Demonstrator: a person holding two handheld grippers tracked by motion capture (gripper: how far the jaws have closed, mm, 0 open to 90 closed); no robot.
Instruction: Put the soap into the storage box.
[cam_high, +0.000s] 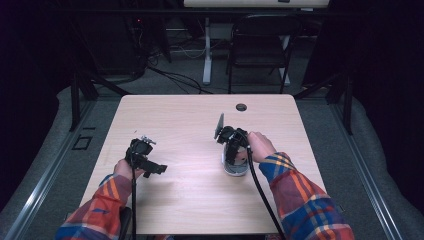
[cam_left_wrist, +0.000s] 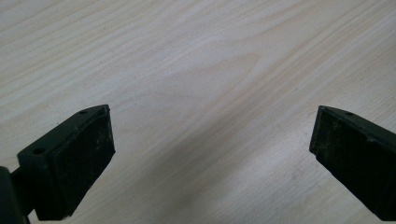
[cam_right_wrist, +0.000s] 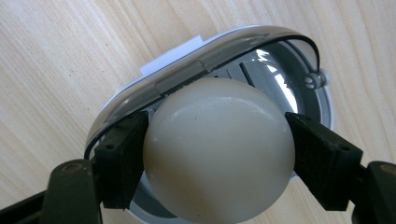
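Worktop (cam_high: 200, 190) of pale wood carries everything. My right gripper (cam_right_wrist: 218, 154) points down over a round grey-and-white dish (cam_right_wrist: 299, 70) near the right-centre of the worktop, its fingers (cam_right_wrist: 122, 158) clamped on either side of a cream ball (cam_right_wrist: 219, 149). That ball sits in the dish's opening; whether it touches the bottom I cannot tell. My left gripper (cam_left_wrist: 212, 149) hovers over bare wood well apart from the dish, fingers (cam_left_wrist: 74, 163) wide apart, holding nothing.
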